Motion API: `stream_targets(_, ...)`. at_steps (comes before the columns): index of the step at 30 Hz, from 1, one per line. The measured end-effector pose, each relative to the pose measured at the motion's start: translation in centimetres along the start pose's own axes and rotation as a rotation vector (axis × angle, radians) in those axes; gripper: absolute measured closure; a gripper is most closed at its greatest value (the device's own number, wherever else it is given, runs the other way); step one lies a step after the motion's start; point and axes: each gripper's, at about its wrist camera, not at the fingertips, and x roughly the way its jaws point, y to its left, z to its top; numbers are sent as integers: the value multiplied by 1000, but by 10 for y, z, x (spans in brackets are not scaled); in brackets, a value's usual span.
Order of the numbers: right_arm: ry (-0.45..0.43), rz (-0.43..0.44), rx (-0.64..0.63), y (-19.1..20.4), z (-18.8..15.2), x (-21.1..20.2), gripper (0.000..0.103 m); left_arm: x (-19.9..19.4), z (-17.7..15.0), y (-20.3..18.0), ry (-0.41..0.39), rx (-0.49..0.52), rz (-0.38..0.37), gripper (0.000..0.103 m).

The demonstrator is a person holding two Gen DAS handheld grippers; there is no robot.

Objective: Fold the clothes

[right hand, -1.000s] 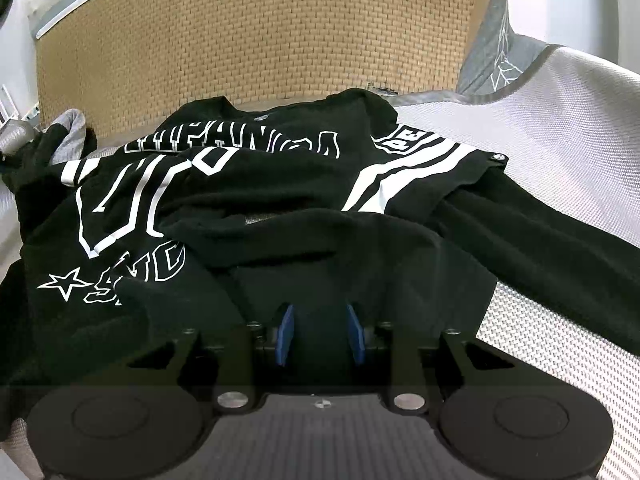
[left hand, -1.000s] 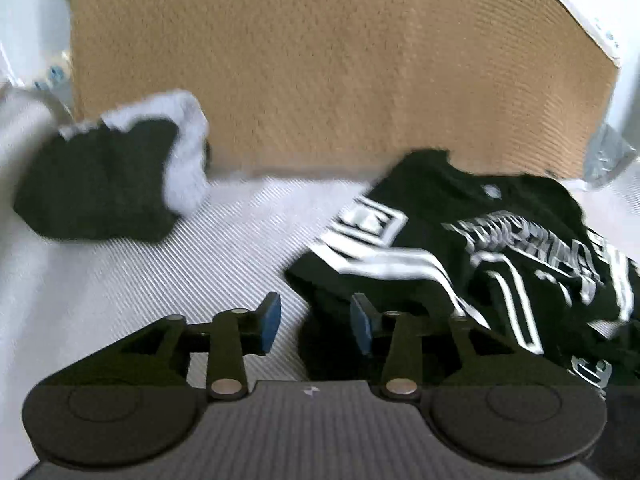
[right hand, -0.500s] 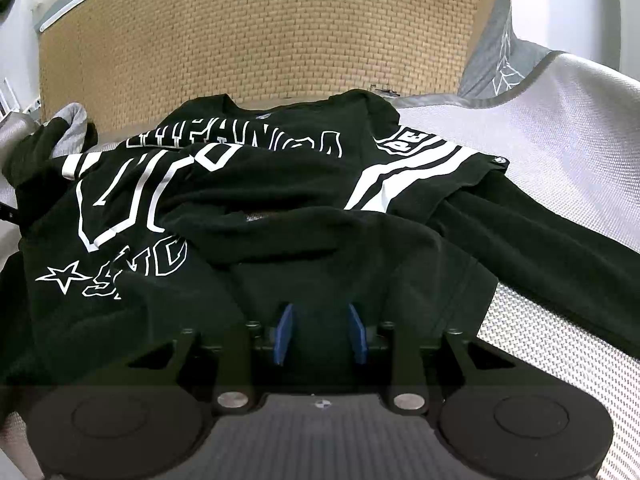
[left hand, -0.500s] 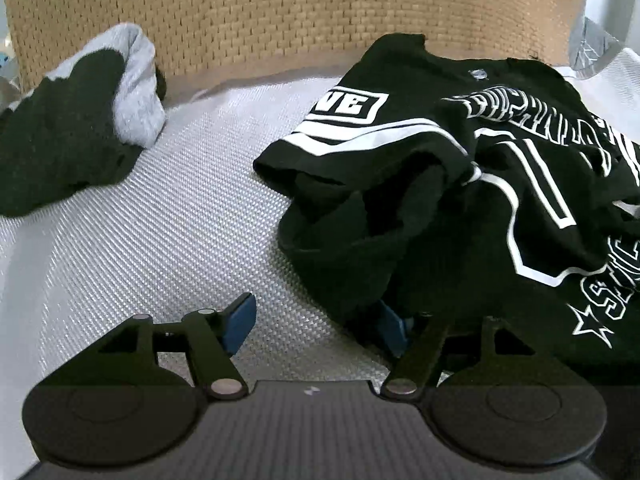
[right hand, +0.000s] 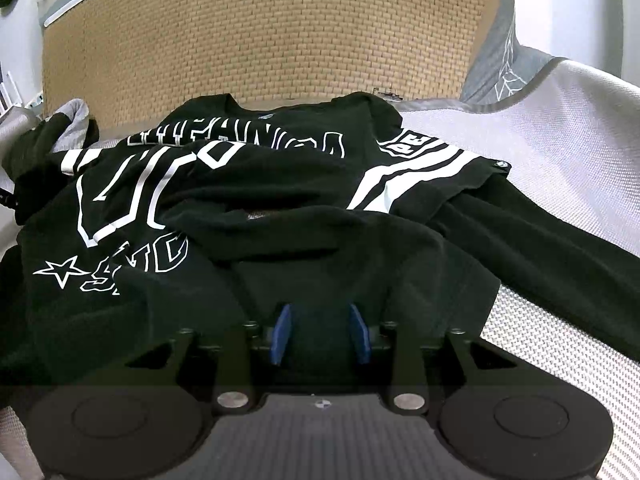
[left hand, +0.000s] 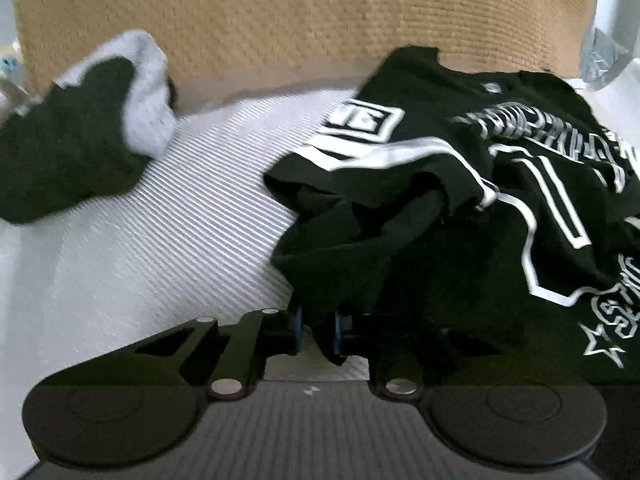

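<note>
- Black jersey (left hand: 460, 216) with white stripes and lettering lies crumpled on the pale woven mattress cover (left hand: 168, 248), its collar toward the wicker headboard (left hand: 300, 16) at twelve o'clock and its hem toward both grippers at six.
- Left gripper (left hand: 316, 330) is closing on a dark fold at the jersey's lower left corner; the cloth hangs between the blue pads (left hand: 297, 326), which look pinched against it, though motion blur softens the edges.
- From this gripper the bulk of the jersey spreads toward one to three o'clock, so I judge the left hand holds the corner that the coming pull turns on.
- Right gripper (right hand: 320, 330) sits low over the hem, slowly opening; black cloth shows behind and under the gap, but whether the pads (right hand: 282, 332) press on any of it cannot be told.
- From the right gripper the jersey runs up toward twelve o'clock, with one sleeve stretched out toward three.
- Only the left view shows the bare cover beside the jersey and most of a black-and-grey garment (left hand: 80, 136) bunched at ten o'clock.
- Only the right view shows the striped right sleeve (right hand: 420, 176), a grey pillow (right hand: 504, 68) at one o'clock, and the chest print laid across.
</note>
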Motion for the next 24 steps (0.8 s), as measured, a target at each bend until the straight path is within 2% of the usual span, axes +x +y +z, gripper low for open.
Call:
stream_targets(4,0,-1,-1,1,0,0,65,-22,15,8,-60,84,174,92)
stream_targets(11,0,1,0,0,1,0,65,-60,36,-3,-202,334,465,92)
stream_targets(15,0,1,-1,0,1,-1,65,-82,50,6,-271,247,426,90)
stream_targets(22,0,2,1,0,0,-1,65,-94,60,-3,-383,256,464,88)
stream_targets(24,-1,3,0,0,0,0,65,-92,62,-5,-369,240,454,87)
